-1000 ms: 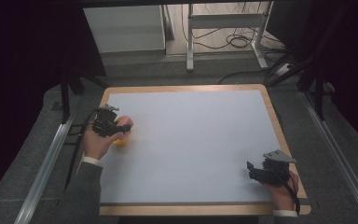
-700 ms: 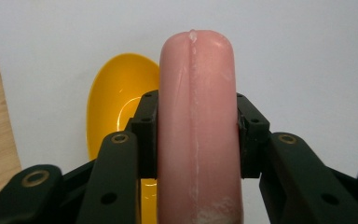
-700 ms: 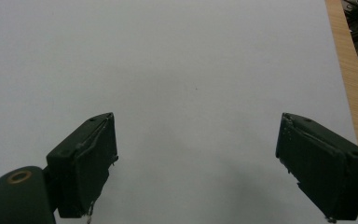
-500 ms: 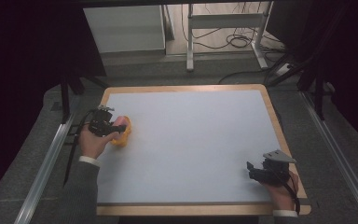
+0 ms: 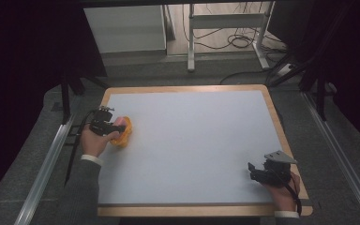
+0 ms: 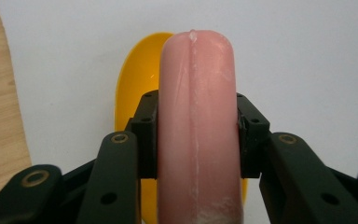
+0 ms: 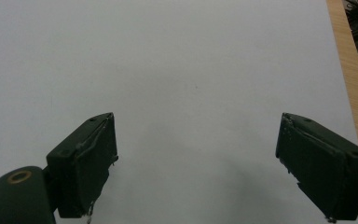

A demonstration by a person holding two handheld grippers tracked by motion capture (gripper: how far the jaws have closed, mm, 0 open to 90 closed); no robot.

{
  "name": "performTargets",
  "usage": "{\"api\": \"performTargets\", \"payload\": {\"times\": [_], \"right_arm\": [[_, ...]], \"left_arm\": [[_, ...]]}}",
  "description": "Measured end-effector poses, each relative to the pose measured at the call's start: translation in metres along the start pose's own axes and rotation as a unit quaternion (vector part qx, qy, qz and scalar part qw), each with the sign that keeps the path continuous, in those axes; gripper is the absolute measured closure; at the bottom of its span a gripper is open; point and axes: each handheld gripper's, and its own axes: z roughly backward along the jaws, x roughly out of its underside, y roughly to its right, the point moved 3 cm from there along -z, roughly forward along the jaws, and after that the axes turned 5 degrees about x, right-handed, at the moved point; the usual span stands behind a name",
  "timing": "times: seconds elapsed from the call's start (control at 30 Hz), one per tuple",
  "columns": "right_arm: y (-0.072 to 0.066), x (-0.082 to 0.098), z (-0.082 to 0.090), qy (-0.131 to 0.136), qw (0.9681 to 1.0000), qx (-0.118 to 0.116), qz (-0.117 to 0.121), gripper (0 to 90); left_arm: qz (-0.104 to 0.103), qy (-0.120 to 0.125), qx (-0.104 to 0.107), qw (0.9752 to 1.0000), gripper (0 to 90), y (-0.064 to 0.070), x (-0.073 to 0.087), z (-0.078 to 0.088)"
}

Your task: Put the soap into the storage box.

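A pink sausage-shaped piece is clamped between the jaws of my left gripper, which is shut on it. Just under it lies a yellow dish on the white table top. In the high view the left gripper is at the table's left edge, with the pink piece over the yellow dish. My right gripper stands open with nothing between its jaws, low over the bare white surface. In the high view the right gripper is near the front right corner.
The white table top has a wooden rim. Wooden edge strips show at the left gripper view's left and the right gripper view's right. Metal rails run along both sides, and desk legs with cables stand beyond.
My left hand has shifted a little toward the table's left edge with the pink piece and the yellow dish. The right gripper has stayed put.
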Motion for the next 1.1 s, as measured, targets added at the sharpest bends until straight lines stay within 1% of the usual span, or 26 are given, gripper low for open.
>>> {"api": "performTargets", "payload": {"times": [0.2,0.23,0.27,0.3,0.33,0.4,0.43,0.5,0.53,0.6,0.67,0.73,0.83,0.9,1.0,1.1], "right_arm": [[-0.001,0.0,-0.001,-0.001,1.0,0.0,0.001,12.2],[-0.001,0.0,-0.001,-0.002,1.0,0.0,0.002,12.1],[-0.001,0.0,-0.001,-0.002,1.0,0.0,0.002,12.1],[-0.001,0.0,-0.001,-0.002,1.0,0.0,0.002,12.1],[-0.001,0.0,-0.001,-0.002,1.0,0.0,0.002,12.1],[-0.001,0.001,-0.001,-0.002,1.0,0.0,0.003,12.1],[-0.001,0.001,-0.001,-0.002,1.0,0.0,0.003,12.1],[-0.001,0.001,-0.001,-0.003,1.0,0.0,0.003,12.2],[-0.001,0.001,-0.001,-0.003,1.0,0.0,0.003,12.1],[-0.001,0.001,-0.001,-0.003,1.0,0.0,0.001,12.1],[-0.001,0.001,-0.001,-0.003,1.0,0.001,0.002,12.1],[-0.001,0.001,-0.001,-0.003,1.0,0.001,0.003,12.1],[-0.002,0.001,-0.002,-0.005,1.0,0.001,0.004,12.1],[-0.002,0.001,-0.002,-0.006,1.0,0.002,0.006,12.1],[-0.002,0.001,-0.002,-0.005,1.0,0.002,0.005,12.1],[0.0,0.0,0.0,-0.002,1.0,0.003,0.003,12.1]], "left_arm": [[0.009,-0.011,0.004,0.9999,60.0,-0.004,0.005,-0.01],[0.007,-0.012,0.004,0.9999,60.0,-0.005,0.006,-0.011],[0.008,-0.01,0.004,0.9999,59.9,-0.005,0.006,-0.012],[0.011,-0.001,0.005,0.9999,59.4,-0.005,0.007,-0.011],[0.013,0.011,0.003,0.9999,56.2,-0.005,0.006,-0.008],[0.009,0.019,0.003,0.9998,40.5,-0.004,0.005,-0.003],[0.008,0.023,0.005,0.9997,35.6,-0.003,0.005,0.0],[0.004,0.032,-0.003,0.9995,27.7,-0.002,0.005,0.005],[-0.001,0.041,-0.008,0.9991,26.2,-0.001,0.005,0.008],[-0.011,0.055,-0.005,0.9984,24.1,0.002,0.007,0.015],[-0.022,0.061,0.005,0.9979,23.7,0.006,0.008,0.019],[-0.032,0.065,0.023,0.9971,23.4,0.012,0.011,0.024],[-0.039,0.075,0.027,0.9961,22.4,0.016,0.015,0.031],[-0.047,0.083,0.028,0.9951,21.1,0.022,0.018,0.035],[-0.057,0.092,0.041,0.9933,20.7,0.031,0.025,0.041],[-0.06,0.105,0.052,0.9913,20.3,0.037,0.033,0.047]]}}
